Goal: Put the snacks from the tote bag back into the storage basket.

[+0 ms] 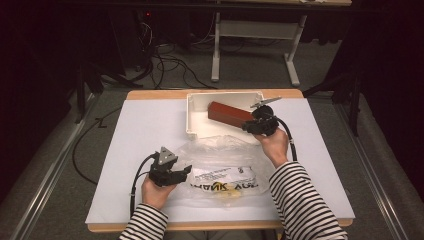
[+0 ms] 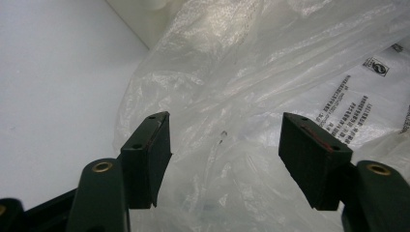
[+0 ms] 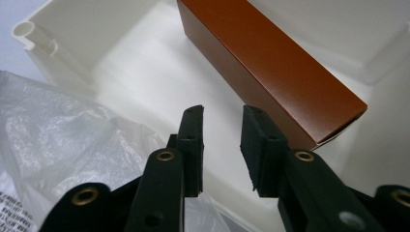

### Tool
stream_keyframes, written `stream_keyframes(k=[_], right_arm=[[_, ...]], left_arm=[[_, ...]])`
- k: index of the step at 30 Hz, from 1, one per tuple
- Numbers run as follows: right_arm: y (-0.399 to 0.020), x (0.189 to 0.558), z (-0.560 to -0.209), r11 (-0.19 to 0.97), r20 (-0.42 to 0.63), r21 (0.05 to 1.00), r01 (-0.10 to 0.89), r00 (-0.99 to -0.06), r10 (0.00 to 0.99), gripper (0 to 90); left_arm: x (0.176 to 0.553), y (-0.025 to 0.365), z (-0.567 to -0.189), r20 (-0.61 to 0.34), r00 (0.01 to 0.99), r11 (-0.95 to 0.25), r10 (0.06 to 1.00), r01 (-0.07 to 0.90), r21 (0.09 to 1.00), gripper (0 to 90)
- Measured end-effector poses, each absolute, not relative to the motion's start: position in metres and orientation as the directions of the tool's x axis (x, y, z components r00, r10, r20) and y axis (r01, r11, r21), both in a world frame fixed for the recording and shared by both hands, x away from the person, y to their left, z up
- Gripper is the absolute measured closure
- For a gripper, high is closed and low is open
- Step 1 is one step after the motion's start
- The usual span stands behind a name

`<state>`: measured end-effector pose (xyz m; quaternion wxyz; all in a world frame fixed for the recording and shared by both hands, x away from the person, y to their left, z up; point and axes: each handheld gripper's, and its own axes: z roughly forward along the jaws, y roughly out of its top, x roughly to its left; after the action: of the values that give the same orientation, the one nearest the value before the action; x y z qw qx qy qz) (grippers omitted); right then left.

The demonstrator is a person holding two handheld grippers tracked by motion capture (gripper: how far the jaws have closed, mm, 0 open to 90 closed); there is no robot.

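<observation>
Brown box [image 1: 229,114] already lay in our white tray [image 1: 200,100]; right gripper [image 3: 222,145] stood slightly parted and empty, left gripper [image 2: 225,164] gaped over the plastic bag [image 1: 220,170], ungrasped.

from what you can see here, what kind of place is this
Probably a lab or recording workspace, not a home: a small white-topped table on grey carpet, loose cables on the floor behind, and the metal legs of a workbench beyond.

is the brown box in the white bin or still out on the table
In. The brown box lies tilted inside the white bin, one end propped toward the bin's right wall; the right gripper is open just before it, holding nothing.
</observation>
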<state>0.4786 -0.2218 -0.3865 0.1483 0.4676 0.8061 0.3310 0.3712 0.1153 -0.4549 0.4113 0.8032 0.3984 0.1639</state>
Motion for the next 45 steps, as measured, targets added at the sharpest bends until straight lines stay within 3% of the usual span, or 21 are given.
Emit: stream_keyframes(k=[45], right_arm=[[-0.267,0.415,-0.372,0.283,0.084,0.778,0.561,-0.539,0.838,59.4]], left_arm=[[0.365,0.13,-0.431,-0.076,0.628,-0.305,0.775,0.476,0.825,40.0]])
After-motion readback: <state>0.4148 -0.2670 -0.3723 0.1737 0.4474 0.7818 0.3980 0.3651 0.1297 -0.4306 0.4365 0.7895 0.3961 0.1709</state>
